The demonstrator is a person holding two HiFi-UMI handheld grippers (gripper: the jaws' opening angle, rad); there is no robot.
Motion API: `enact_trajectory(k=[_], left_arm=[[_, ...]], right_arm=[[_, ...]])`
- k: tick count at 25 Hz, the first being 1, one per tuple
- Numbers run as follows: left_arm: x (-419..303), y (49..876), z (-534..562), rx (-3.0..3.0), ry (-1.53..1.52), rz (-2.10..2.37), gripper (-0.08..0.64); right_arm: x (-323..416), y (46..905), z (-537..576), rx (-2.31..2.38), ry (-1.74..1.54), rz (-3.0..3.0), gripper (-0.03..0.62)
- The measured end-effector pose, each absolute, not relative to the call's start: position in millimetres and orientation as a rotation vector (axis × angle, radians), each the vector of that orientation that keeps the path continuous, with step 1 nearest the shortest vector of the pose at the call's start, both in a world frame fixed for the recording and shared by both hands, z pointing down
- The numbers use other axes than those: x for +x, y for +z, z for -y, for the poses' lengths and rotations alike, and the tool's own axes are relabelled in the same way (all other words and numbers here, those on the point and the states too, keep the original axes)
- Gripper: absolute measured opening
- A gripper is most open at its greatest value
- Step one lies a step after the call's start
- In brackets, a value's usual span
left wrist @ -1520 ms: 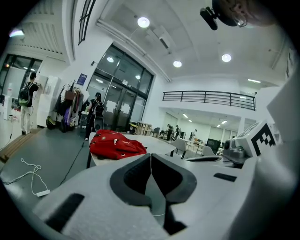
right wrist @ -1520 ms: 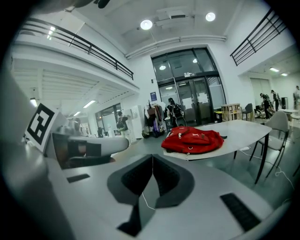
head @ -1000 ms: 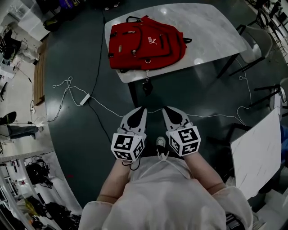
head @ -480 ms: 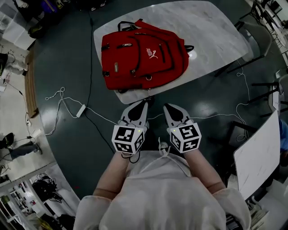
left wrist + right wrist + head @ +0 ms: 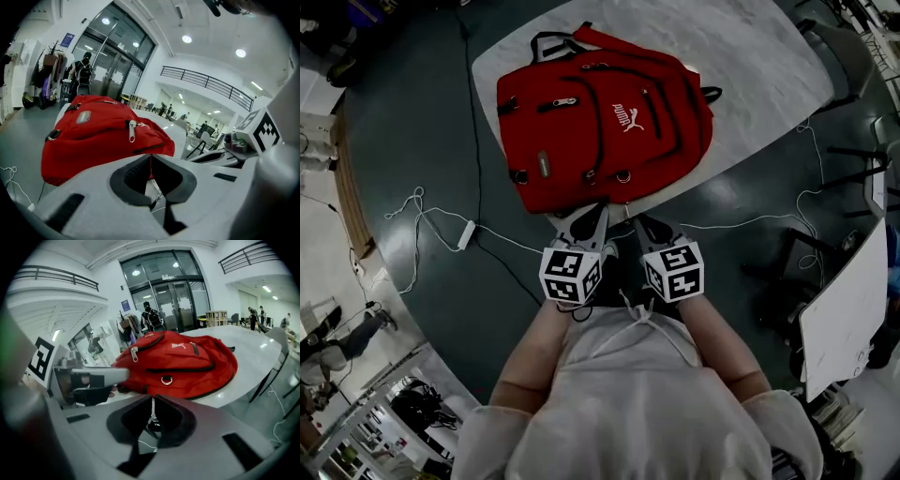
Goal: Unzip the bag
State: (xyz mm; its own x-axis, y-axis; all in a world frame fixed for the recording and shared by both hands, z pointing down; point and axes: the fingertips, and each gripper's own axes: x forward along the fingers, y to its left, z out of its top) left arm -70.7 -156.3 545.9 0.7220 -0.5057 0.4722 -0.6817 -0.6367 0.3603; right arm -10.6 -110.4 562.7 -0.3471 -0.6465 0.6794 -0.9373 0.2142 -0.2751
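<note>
Nearer the one red bag (image 5: 605, 122) now — left claw (image 5: 596, 210) and right claw (image 5: 644, 221) both pressed together.

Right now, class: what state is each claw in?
Left claw: closed, holding nothing.
Right claw: closed, holding nothing.

Red backpack (image 5: 605, 122), zipped, flat on table

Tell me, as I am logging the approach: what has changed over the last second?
The person has stepped up to the table, bringing the left tongs and right tongs forward until their tips are at the near edge of the red backpack. Nothing was taken hold of. Unchanged: both tongs shut and empty, backpack flat on the table, zips closed.
</note>
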Motion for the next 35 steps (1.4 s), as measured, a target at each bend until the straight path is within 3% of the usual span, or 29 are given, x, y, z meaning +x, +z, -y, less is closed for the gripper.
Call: enact_trajectory(k=[15, 35], left_arm=[[-50.9, 619.5, 174.7, 2.399, 0.671, 0.744, 0.021], [-50.6, 637.2, 177.2, 2.379, 0.846, 0.736, 0.020]], right_arm=[[-29.3, 636.2, 120.1, 1.399, 1.118, 1.836, 0.031], [-21.8, 643.4, 123.4, 1.187, 0.979, 1.855, 0.028]])
